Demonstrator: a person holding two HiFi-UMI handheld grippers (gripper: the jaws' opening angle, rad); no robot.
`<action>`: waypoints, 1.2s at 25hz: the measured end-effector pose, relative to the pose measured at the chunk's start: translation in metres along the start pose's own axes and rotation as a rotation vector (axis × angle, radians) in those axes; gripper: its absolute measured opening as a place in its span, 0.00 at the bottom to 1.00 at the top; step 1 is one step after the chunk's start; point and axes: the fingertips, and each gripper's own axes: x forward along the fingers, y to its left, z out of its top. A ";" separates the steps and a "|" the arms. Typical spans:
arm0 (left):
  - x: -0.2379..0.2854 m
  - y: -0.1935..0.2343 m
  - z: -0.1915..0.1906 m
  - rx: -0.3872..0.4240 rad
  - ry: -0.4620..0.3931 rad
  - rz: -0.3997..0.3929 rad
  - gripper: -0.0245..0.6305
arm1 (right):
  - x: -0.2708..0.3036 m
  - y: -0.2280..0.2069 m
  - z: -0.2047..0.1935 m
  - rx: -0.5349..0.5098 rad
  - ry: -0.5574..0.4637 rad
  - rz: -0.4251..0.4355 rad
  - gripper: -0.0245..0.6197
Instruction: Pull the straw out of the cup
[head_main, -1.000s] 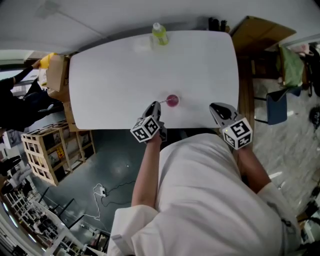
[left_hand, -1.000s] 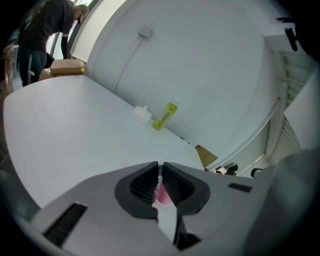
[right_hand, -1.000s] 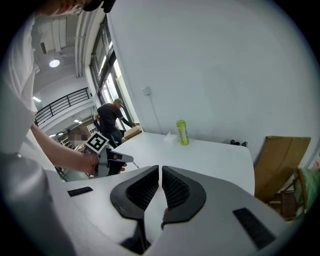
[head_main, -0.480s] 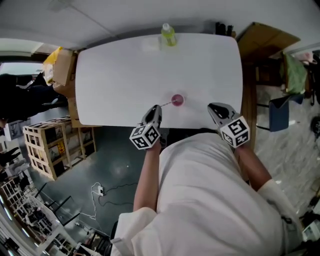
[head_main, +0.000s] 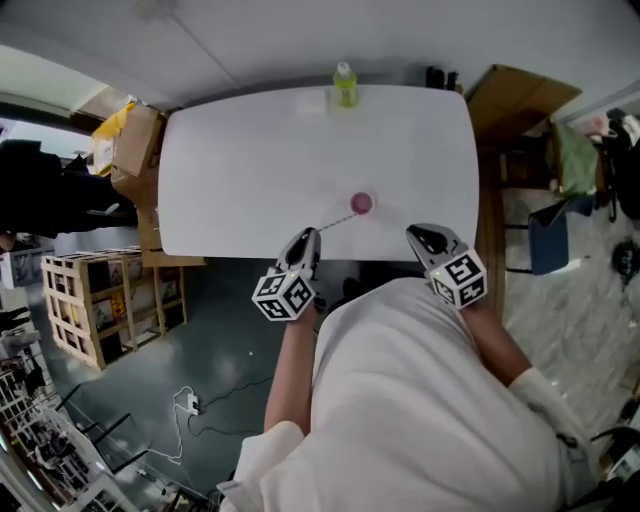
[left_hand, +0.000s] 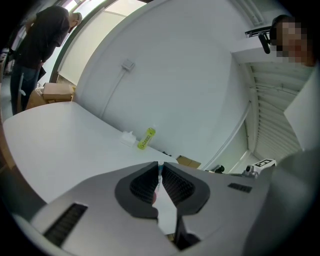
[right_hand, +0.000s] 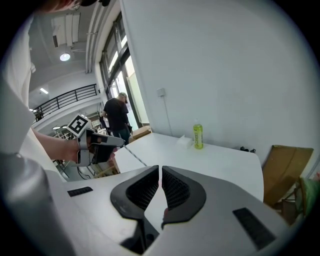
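A small pink cup (head_main: 361, 203) stands on the white table (head_main: 250, 170), near its front edge. A thin straw (head_main: 338, 219) slants from the cup's rim back to my left gripper (head_main: 312, 236), which is shut on the straw's near end. In the left gripper view the straw (left_hand: 159, 172) is pinched between the ribbed pads, its tip poking out above them. My right gripper (head_main: 415, 236) hovers at the table's front edge to the right of the cup, jaws together on nothing. The right gripper view shows the left gripper (right_hand: 97, 145) holding the straw (right_hand: 134, 159); the cup is hidden there.
A yellow-green bottle (head_main: 345, 84) and a small white box (head_main: 313, 100) stand at the table's far edge. A cardboard box (head_main: 520, 90) sits off the right corner, with wooden crates (head_main: 85, 300) on the floor to the left. A person in dark clothes (right_hand: 117, 117) stands beyond the table.
My left gripper has drawn back and upward from the cup with the straw, so more straw now shows between them. The right gripper has shifted a little leftward.
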 end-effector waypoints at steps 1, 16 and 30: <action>-0.005 -0.001 0.002 0.003 -0.004 -0.011 0.07 | -0.001 0.005 -0.001 -0.004 0.000 -0.006 0.11; -0.102 -0.014 -0.020 0.037 -0.026 -0.127 0.07 | -0.053 0.077 -0.036 -0.060 -0.033 -0.125 0.11; -0.141 -0.047 -0.017 0.091 -0.062 -0.191 0.07 | -0.130 0.062 -0.018 0.068 -0.204 -0.234 0.10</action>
